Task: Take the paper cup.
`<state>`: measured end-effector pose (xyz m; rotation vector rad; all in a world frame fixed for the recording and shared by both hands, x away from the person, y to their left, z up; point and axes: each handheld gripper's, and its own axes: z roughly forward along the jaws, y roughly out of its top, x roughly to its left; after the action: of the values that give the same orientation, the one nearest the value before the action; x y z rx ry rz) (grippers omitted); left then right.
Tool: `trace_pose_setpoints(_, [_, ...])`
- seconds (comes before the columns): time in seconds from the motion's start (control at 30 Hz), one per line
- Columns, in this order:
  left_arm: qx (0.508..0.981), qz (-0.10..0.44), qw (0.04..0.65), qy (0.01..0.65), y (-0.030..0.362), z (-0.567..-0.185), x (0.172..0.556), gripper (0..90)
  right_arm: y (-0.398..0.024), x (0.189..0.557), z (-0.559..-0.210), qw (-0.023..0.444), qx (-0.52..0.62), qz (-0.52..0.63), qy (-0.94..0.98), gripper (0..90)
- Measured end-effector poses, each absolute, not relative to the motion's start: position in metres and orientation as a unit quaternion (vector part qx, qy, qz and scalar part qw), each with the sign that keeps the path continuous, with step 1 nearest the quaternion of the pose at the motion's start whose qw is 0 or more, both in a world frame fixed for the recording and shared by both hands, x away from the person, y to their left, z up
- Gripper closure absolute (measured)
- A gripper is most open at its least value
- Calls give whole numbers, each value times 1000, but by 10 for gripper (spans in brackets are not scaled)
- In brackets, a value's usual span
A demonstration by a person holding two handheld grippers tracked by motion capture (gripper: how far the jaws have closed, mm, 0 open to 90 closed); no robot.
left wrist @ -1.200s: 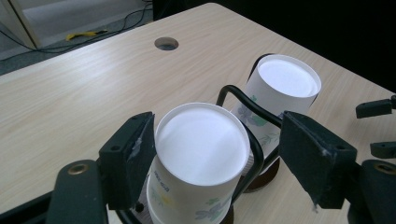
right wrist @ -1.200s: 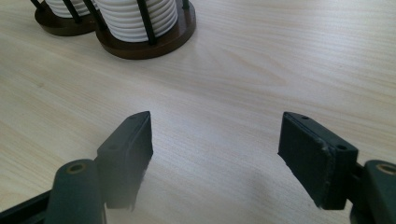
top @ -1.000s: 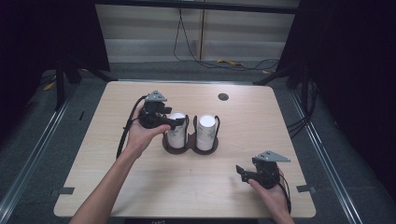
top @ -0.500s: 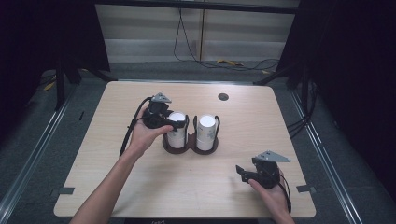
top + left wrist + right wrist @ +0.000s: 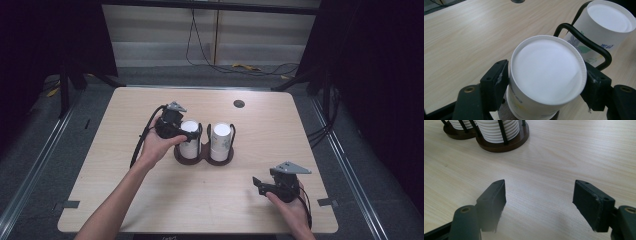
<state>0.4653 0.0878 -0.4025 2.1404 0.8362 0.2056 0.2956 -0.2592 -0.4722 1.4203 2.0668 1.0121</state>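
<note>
Straddling the upturned cup (image 5: 546,75) on the left of the holder (image 5: 202,156), our left gripper (image 5: 546,86) seems closed on it; our right gripper (image 5: 540,202), wide open and empty, sits well apart.

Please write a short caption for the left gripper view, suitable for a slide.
Left gripper closed on an upside-down paper cup in a black wire holder, with a second cup beside it.

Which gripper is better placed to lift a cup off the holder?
Left: the left gripper has its fingers against the near cup. The right gripper sits open, apart from the holder.
</note>
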Motion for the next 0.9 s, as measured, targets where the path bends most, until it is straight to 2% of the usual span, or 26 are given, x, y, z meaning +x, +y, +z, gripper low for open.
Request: trace_pose_setpoints(0.9, [856,92,405,309,87,-383,464,335,-259,296,-473,215,512,364,748,265])
